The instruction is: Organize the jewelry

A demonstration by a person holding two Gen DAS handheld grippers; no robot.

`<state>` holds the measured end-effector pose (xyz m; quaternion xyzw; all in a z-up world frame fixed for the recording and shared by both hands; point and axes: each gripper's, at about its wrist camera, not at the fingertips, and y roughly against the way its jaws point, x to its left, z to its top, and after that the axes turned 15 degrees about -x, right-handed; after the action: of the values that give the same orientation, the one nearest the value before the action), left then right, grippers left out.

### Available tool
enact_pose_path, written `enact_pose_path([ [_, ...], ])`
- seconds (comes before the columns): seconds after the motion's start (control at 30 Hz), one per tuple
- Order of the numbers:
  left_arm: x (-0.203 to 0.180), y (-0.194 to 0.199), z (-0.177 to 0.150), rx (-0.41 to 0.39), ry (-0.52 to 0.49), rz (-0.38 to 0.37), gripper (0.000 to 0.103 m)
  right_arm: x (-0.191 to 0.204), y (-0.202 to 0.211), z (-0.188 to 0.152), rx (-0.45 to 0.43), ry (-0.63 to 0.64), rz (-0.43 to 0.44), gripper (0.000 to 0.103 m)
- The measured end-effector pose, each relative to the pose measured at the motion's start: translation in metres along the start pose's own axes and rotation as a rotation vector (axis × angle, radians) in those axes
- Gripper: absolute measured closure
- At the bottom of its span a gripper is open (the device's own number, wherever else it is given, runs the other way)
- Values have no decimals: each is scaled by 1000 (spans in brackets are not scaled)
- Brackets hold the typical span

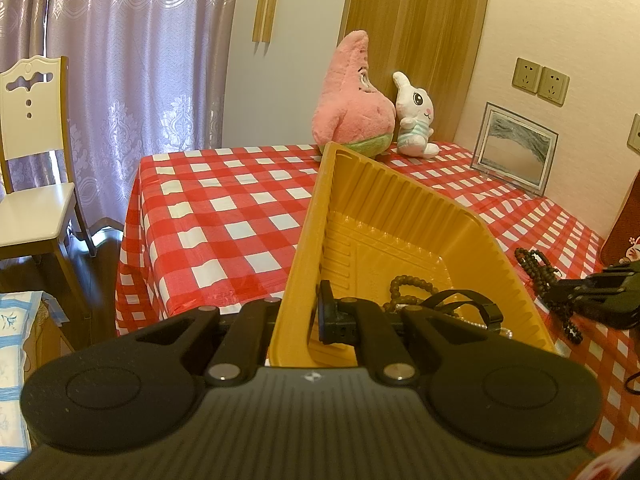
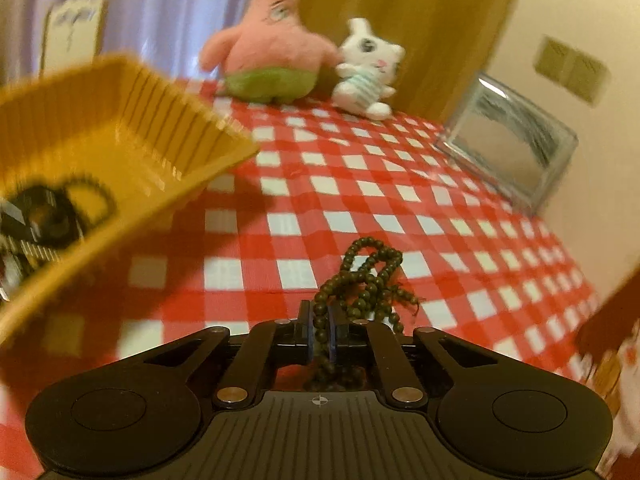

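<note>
A: Left gripper point(image 1: 298, 312) clamped on the near wall of the yellow tray point(image 1: 384, 216), fingers point(image 1: 334, 320) pinched together, one inside, one outside. Tray tilted, far end raised off the counter point(image 1: 224, 208).

B: Inside, at five o'clock of the tray floor: brown bead bracelet point(image 1: 404, 284) and a black strap point(image 1: 464, 300), tangled together near the fingers.

A: Over on the right wrist view, right gripper point(image 2: 320, 330) shut on a dark bead strand point(image 2: 360, 280). Fingers squeezed on the beads, rest of the strand heaped on the checked cloth at twelve o'clock of the gripper.

B: Tray off at ten o'clock from there, blurred. Pink plush point(image 2: 272, 60) and white bunny point(image 2: 366, 72) touching at the back edge, glass frame point(image 2: 508, 140) at two o'clock against the wall.
</note>
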<state>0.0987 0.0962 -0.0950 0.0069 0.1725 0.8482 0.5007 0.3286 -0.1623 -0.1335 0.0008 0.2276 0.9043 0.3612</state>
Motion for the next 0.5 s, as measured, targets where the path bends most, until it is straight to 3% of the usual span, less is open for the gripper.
enact_pose_path([
  [0.5, 0, 0, 0, 0, 0, -1, 97, -70, 85, 23, -88, -658, 84, 96],
])
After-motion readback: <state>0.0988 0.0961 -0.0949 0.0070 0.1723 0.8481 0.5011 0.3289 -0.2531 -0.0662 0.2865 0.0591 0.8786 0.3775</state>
